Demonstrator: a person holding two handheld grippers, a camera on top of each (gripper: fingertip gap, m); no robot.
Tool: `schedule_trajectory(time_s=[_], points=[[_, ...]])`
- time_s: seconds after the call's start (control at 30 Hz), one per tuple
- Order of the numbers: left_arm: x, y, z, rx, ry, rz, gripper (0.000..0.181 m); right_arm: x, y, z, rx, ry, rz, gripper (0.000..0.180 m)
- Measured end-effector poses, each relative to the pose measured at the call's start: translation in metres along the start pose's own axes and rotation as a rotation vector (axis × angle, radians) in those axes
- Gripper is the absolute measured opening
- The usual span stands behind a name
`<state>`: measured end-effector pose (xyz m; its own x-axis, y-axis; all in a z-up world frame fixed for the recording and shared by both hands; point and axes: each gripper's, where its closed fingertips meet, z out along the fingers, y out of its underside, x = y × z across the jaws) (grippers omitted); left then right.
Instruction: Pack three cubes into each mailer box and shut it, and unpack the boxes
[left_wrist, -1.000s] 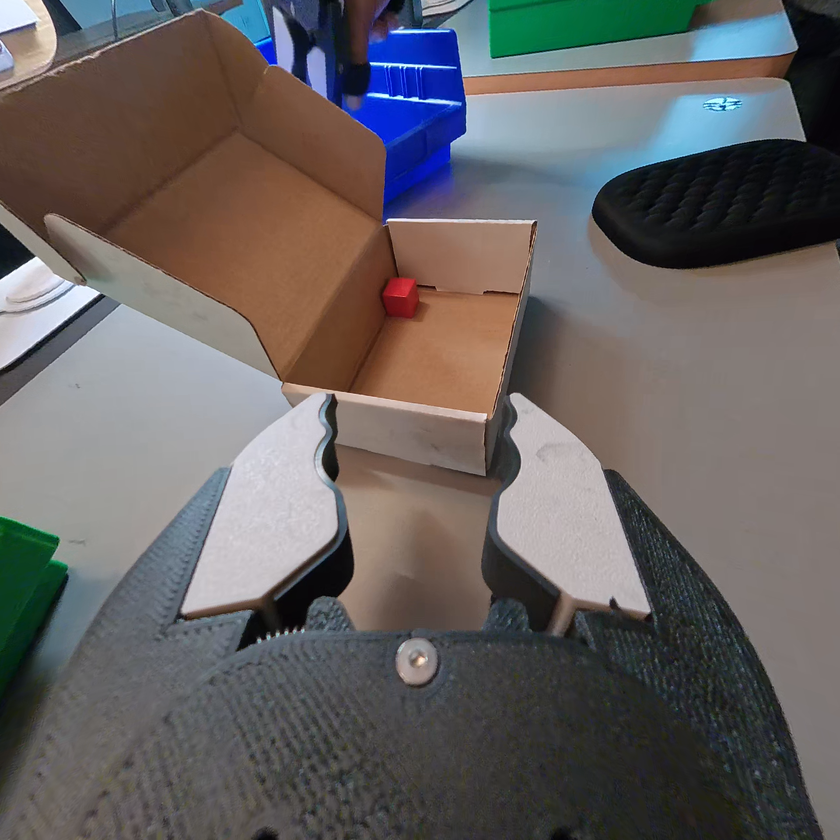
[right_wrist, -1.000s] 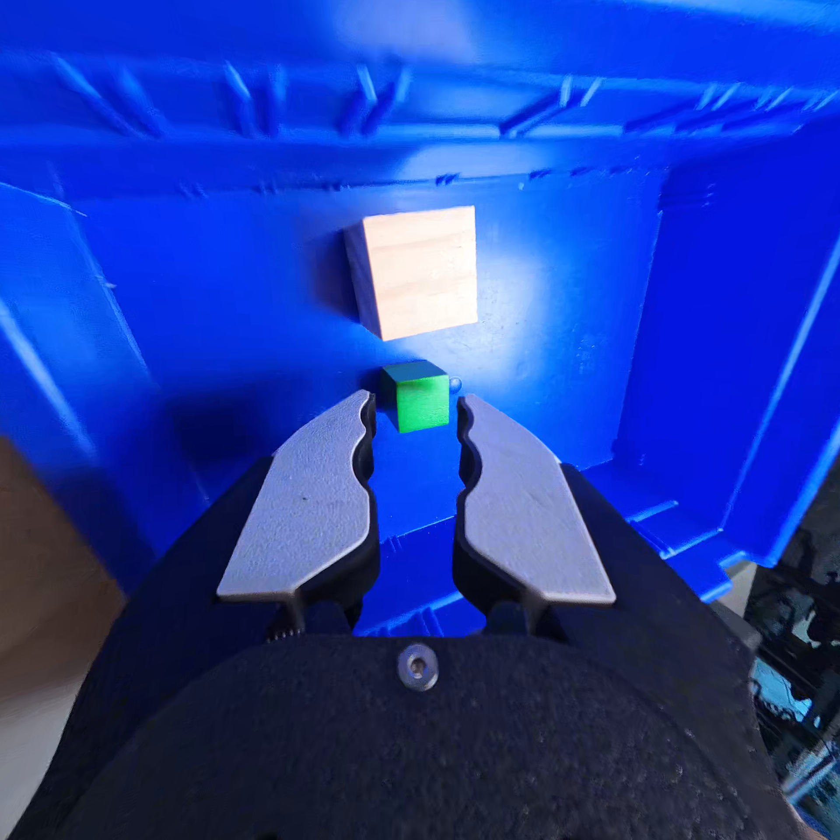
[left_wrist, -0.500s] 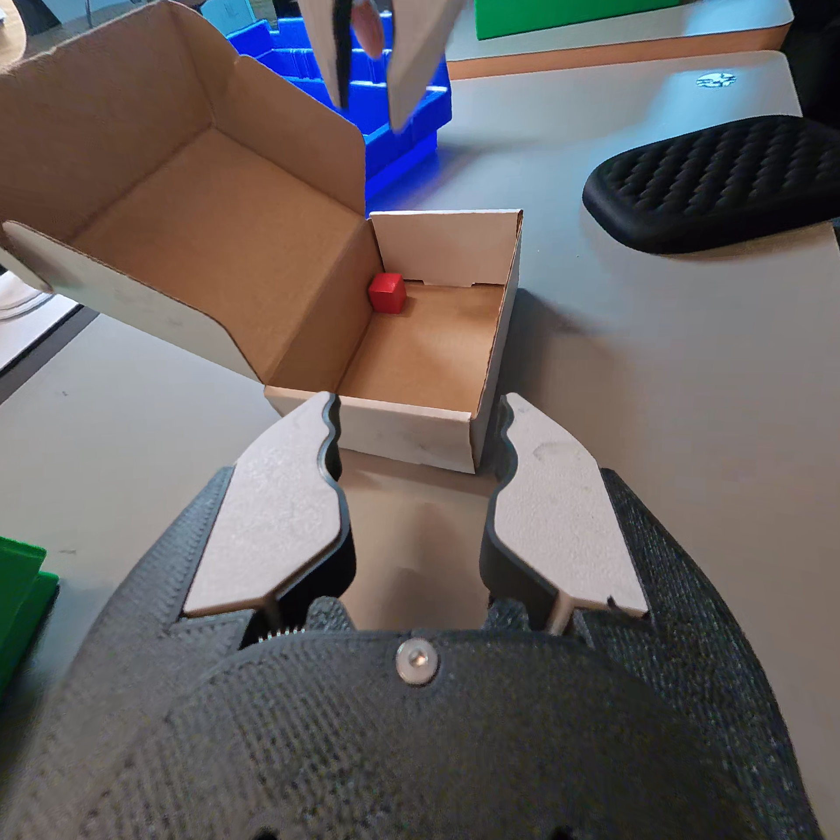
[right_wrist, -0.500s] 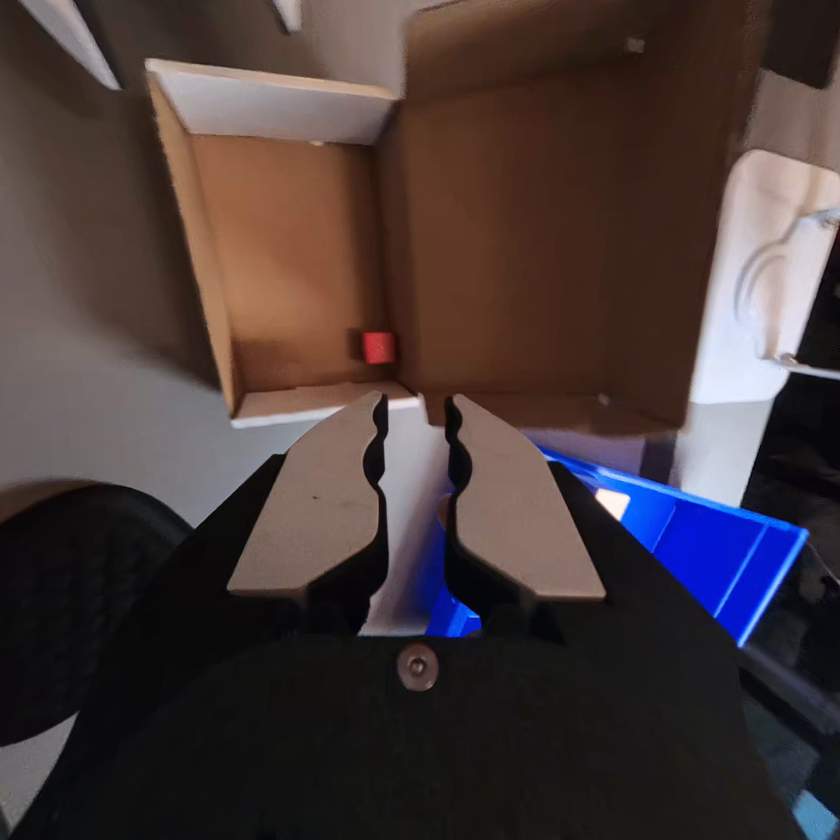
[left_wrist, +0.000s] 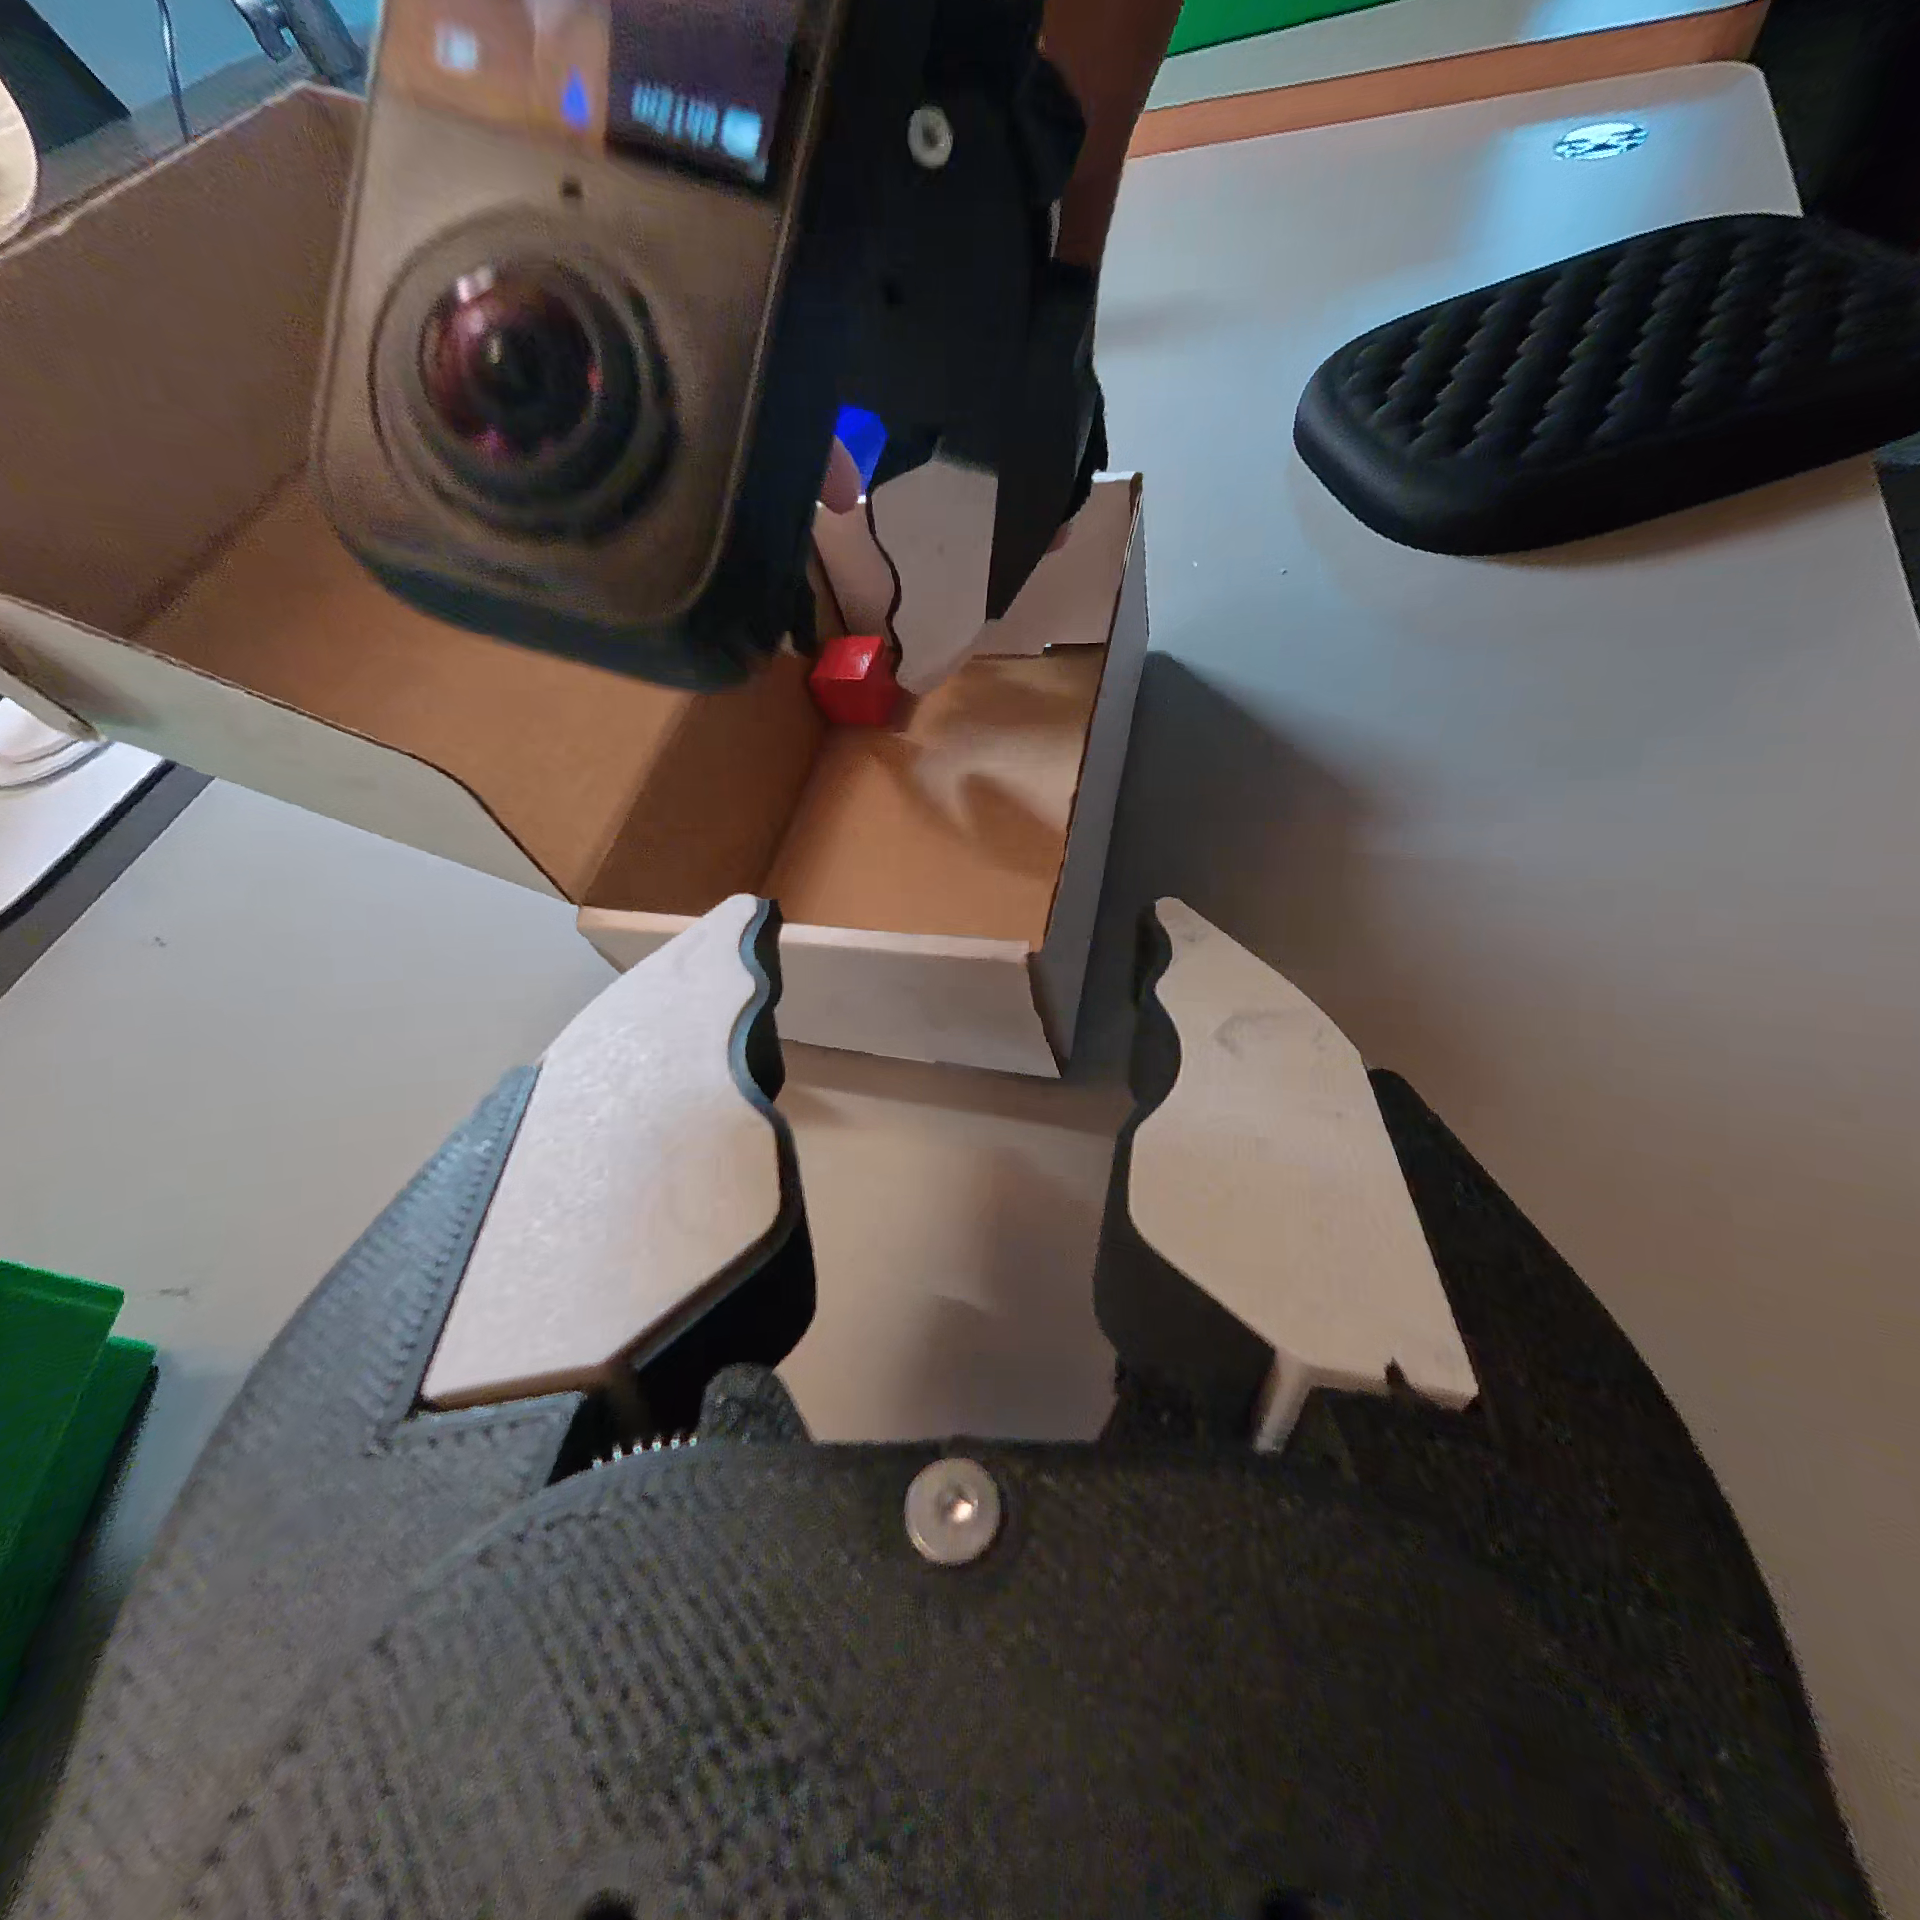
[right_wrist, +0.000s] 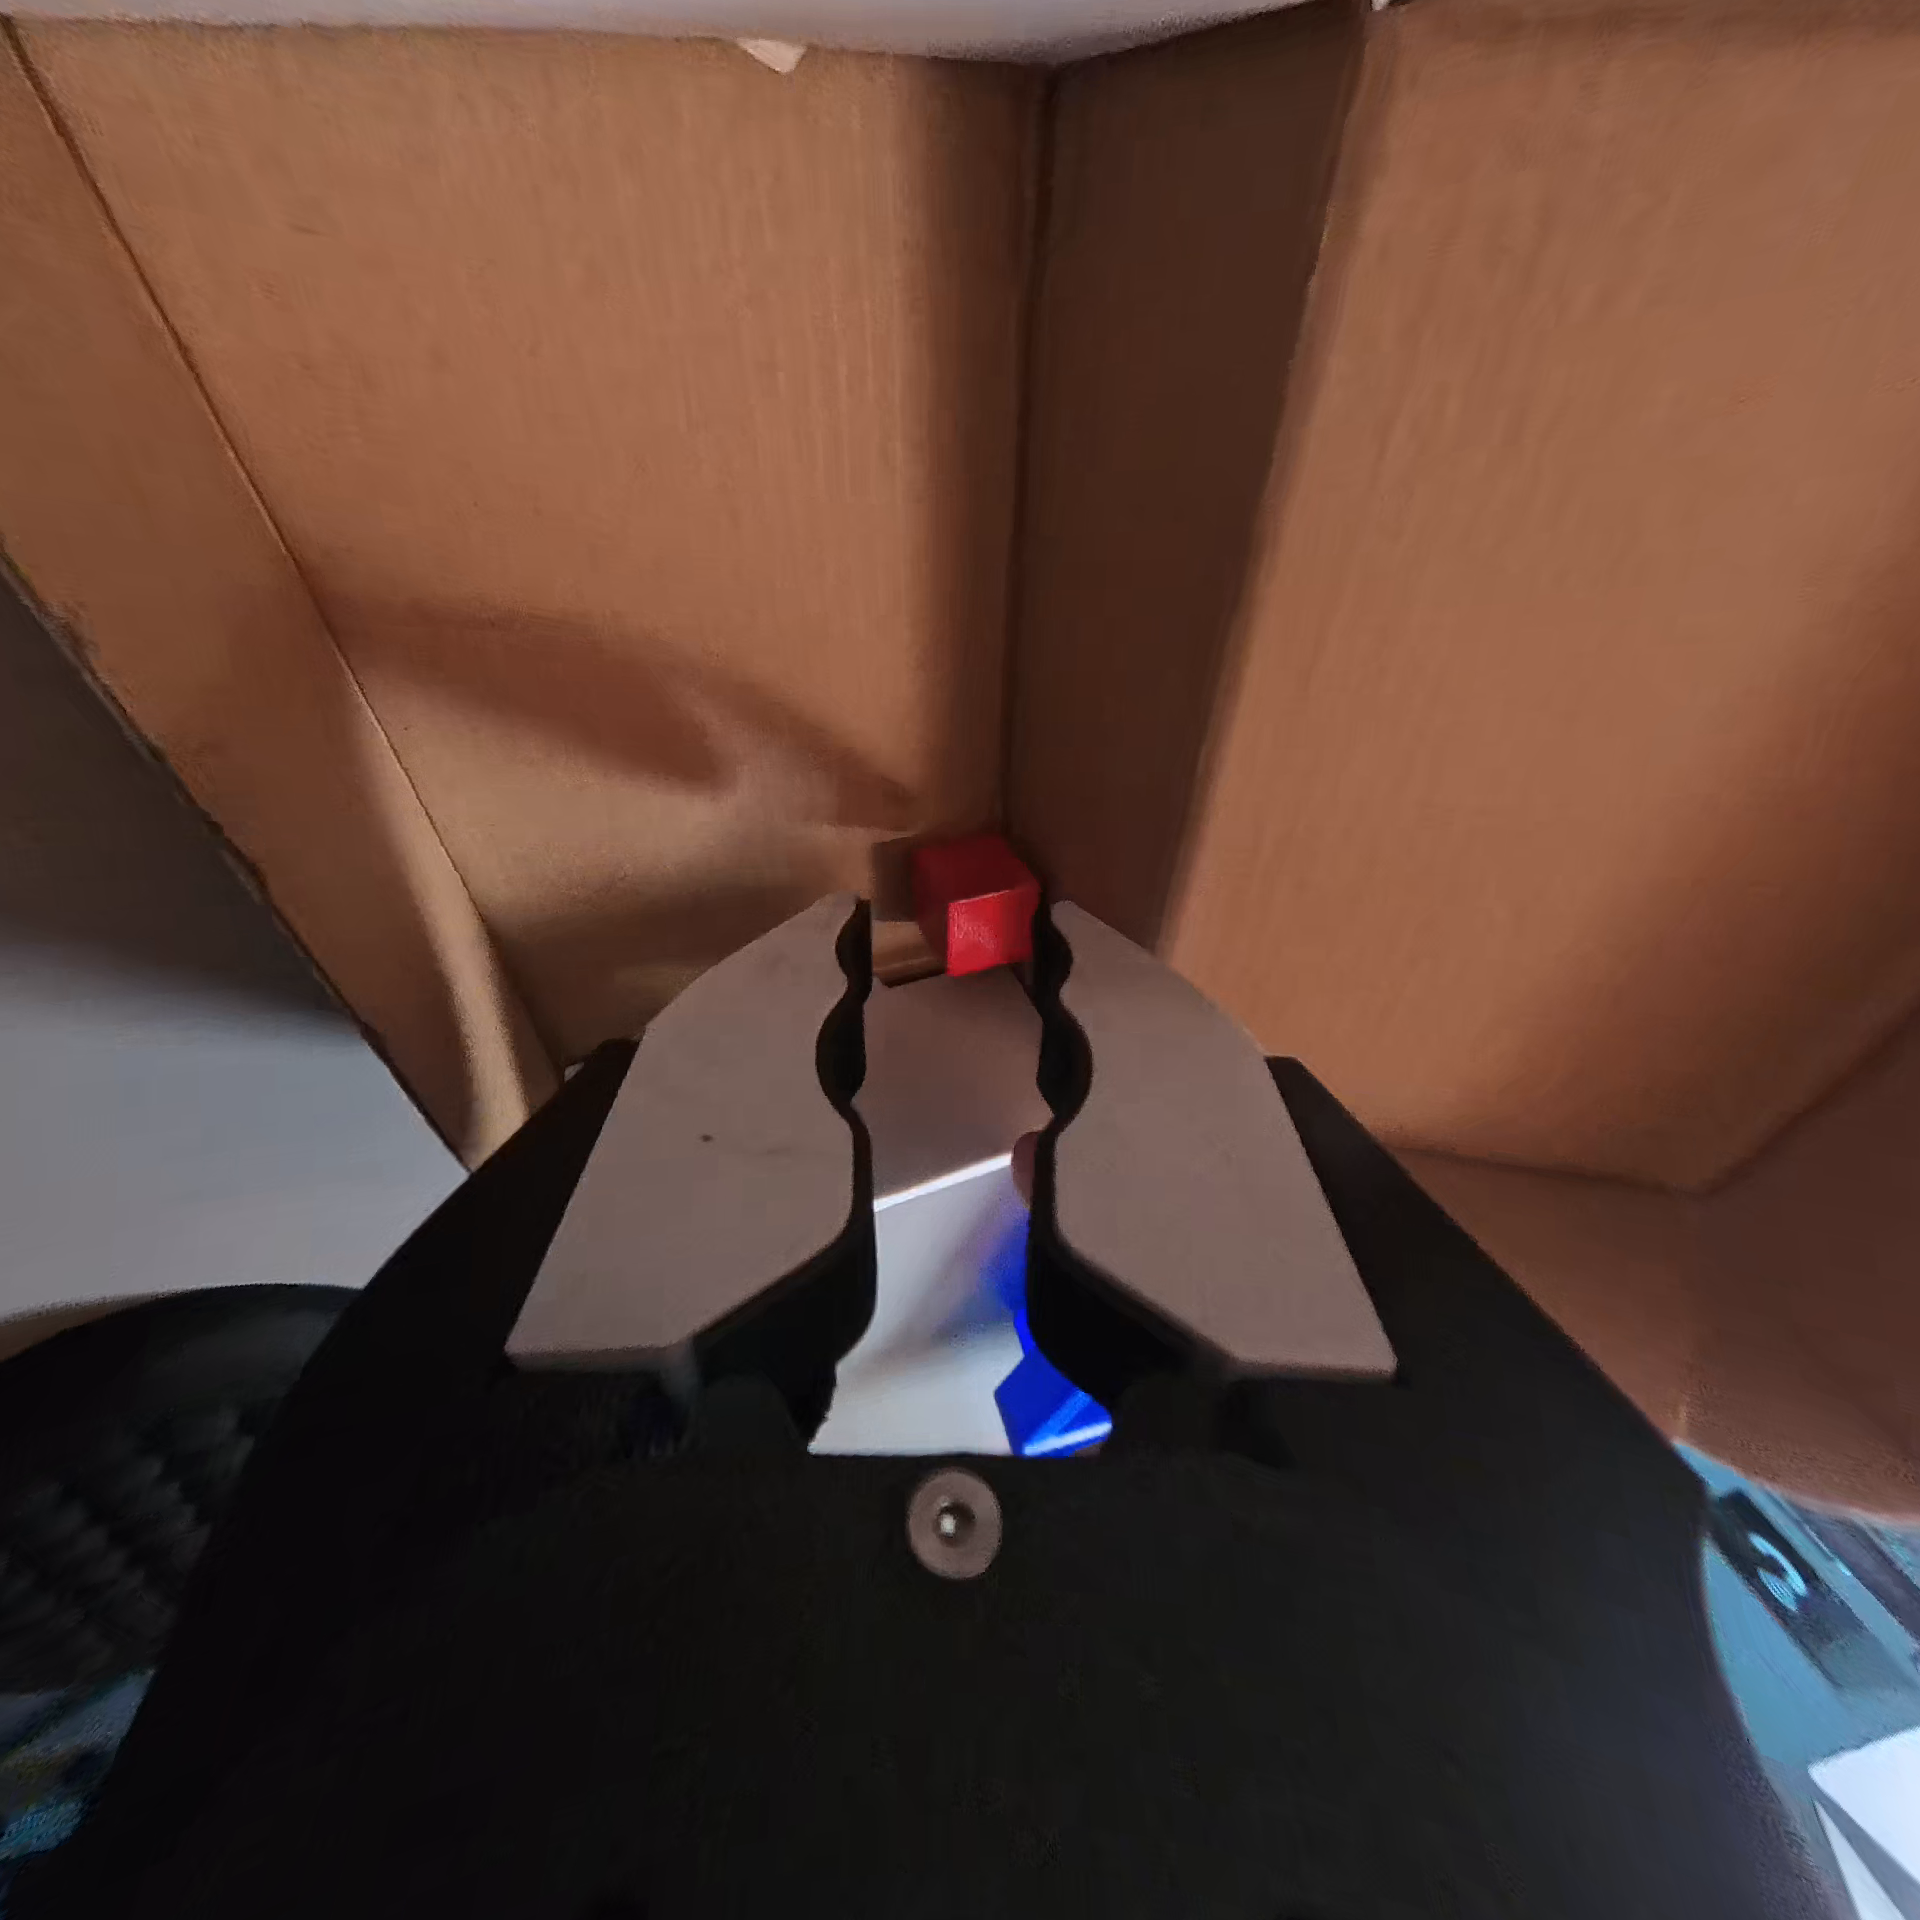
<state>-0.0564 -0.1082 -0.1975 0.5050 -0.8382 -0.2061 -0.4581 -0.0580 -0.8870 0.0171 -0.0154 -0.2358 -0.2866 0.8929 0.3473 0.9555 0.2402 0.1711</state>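
Observation:
An open cardboard mailer box (left_wrist: 914, 1003) stands on the grey table, its lid (left_wrist: 156, 364) tilted back to the left. One red cube (left_wrist: 852, 681) sits in its far left corner. My left gripper (left_wrist: 961, 935) is open and empty, its tips either side of the box's near right corner. My right gripper (right_wrist: 951, 920) reaches down inside the box (right_wrist: 623, 416), open, with the red cube (right_wrist: 977, 914) at its fingertips, closer to the right one. In the left wrist view one of its fingers (left_wrist: 935, 561) stands just right of the cube; the other is hidden.
A black padded cushion (left_wrist: 1610, 384) lies on the table (left_wrist: 1455, 935) to the right of the box. A green object (left_wrist: 52, 1382) sits at the left edge. The right gripper's camera body (left_wrist: 540, 343) hangs over the lid. A bit of blue bin (right_wrist: 1049, 1403) shows behind the right gripper.
My right gripper left the blue bin and the green cube, crossed over the box and dropped inside it to the red cube, opening slightly. My left gripper stayed open at the box's near wall.

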Motion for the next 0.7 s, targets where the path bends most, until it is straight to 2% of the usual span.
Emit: schedule_trajectory(time_s=[0.23,0.3,0.5,0.6,0.7], points=[[0.002,-0.001,-0.001,-0.002,0.0,0.021,0.065,0.001,0.004,0.012,-0.063,0.032,-0.031,0.027],[0.002,-0.001,-0.001,0.0,0.001,0.021,0.064,0.001,0.005,0.014,-0.064,0.044,-0.03,0.022],[0.002,0.0,0.0,-0.006,0.002,0.022,0.064,-0.018,-0.01,0.008,0.067,-0.038,-0.014,0.01],[0.003,0.001,0.0,-0.008,0.004,0.021,0.064,-0.011,-0.005,0.002,0.066,-0.013,-0.005,0.018],[0.003,0.001,0.001,-0.012,0.005,0.024,0.064,-0.002,0.006,0.002,-0.014,0.046,-0.048,0.02]])
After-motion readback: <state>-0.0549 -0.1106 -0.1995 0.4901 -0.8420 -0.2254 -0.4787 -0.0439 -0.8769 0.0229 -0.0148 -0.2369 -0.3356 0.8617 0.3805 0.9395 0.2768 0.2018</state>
